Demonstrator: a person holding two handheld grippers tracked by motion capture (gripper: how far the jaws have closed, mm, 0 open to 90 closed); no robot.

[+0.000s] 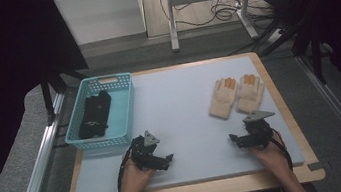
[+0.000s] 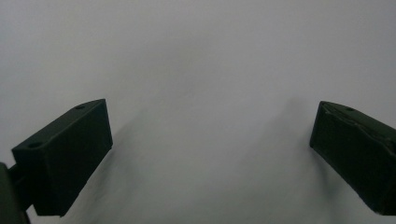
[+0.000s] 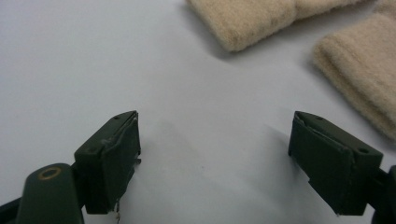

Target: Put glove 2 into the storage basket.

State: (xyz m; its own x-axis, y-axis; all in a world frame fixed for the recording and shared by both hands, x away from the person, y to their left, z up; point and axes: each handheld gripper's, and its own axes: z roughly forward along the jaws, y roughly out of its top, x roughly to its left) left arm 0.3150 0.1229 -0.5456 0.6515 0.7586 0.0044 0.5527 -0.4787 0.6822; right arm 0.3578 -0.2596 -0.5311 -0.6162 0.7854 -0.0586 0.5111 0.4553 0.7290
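Both grippers sit empty with jaws spread wide, so I'd bring the right gripper [image 1: 238,140] onto the nearer beige glove's [image 1: 223,98] cuff and pinch deep.

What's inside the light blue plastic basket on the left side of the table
The light blue plastic basket holds a pair of black fabric gloves, lying lengthwise. Whatever might sit beneath them is covered; the rest of the basket floor looks bare.

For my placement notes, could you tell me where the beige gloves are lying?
In the high view, the beige gloves lie side by side on the mat's far right, just beyond the right gripper.
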